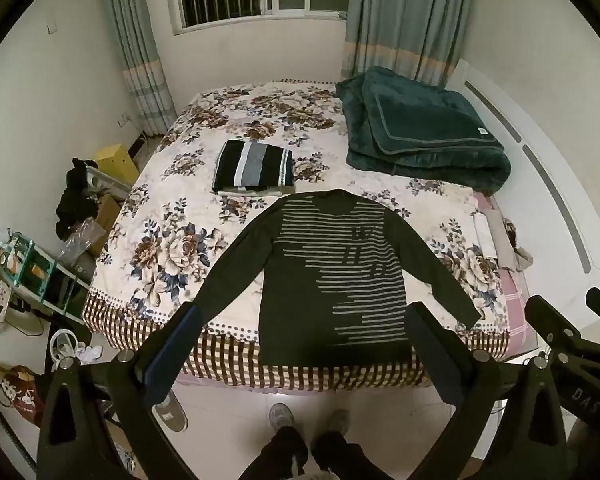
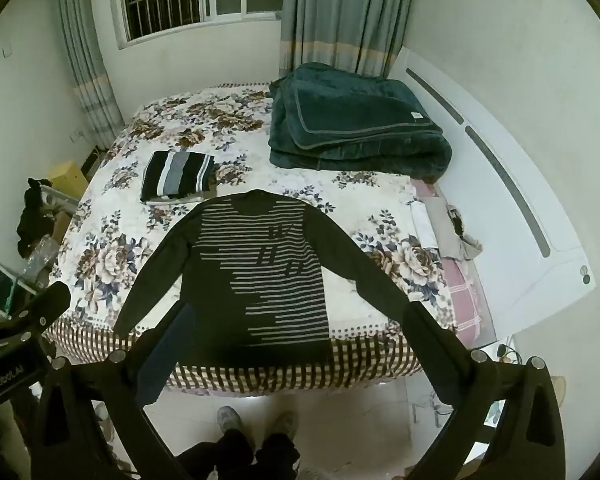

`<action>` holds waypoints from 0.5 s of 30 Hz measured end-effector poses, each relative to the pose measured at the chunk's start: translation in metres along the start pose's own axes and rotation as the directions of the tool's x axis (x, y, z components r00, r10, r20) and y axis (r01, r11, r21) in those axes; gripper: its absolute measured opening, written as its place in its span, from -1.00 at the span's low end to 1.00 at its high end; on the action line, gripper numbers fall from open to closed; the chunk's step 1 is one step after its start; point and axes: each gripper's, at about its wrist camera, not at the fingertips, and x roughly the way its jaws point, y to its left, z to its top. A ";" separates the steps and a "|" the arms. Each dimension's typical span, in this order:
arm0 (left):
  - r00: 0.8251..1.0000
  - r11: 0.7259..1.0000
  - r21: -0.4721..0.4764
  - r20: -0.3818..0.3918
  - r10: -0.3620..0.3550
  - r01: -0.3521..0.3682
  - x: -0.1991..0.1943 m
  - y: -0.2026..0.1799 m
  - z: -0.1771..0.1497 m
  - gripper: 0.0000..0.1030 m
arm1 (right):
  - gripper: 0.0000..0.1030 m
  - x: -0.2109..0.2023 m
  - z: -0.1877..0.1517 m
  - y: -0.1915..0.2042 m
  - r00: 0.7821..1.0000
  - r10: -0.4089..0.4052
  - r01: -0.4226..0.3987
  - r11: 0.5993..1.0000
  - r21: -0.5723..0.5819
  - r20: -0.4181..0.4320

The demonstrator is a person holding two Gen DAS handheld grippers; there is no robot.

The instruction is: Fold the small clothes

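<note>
— Both grippers you hold above the bed, and nothing is in them. From the left wrist view, the left gripper [image 1: 304,344] has its jaws spread as wide as they go. The dark striped shirt [image 1: 332,276] lies flat on the floral bedspread [image 1: 172,240], front up, sleeves out to both sides, and its hem hangs a little over the near edge of the bed.

— What can go wrong from there?

— The hem is near the edge. If you pull the shirt toward you while folding, I think it may slide off to the floor, where your shoes [image 1: 280,416] stand. Also the left sleeve is long; if you pinch it only at the cuff, it can twist.

— And from the right wrist view?

— The right gripper [image 2: 296,344] is also fully spread and empty, well above the shirt [image 2: 260,264]. A folded striped pile [image 2: 176,178] lies just beyond the collar, close to the shoulder. When you fold upward, the shirt could push this pile or land partly on it. The green blanket [image 2: 356,120] is well apart, so no danger there. Both tools are close together; take care they do not knock when the sleeves cross.
</note>
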 end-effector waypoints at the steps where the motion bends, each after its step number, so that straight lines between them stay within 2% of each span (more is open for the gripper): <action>1: 1.000 1.000 0.001 0.000 0.000 0.000 0.000 0.000 0.000 1.00 | 1.00 0.000 0.000 0.000 1.000 0.001 -0.001 1.000 0.001 0.000; 15: 1.000 1.000 -0.005 0.010 -0.007 0.007 0.000 0.000 0.000 1.00 | 1.00 -0.008 0.001 0.004 1.000 0.010 -0.010 1.000 -0.002 0.000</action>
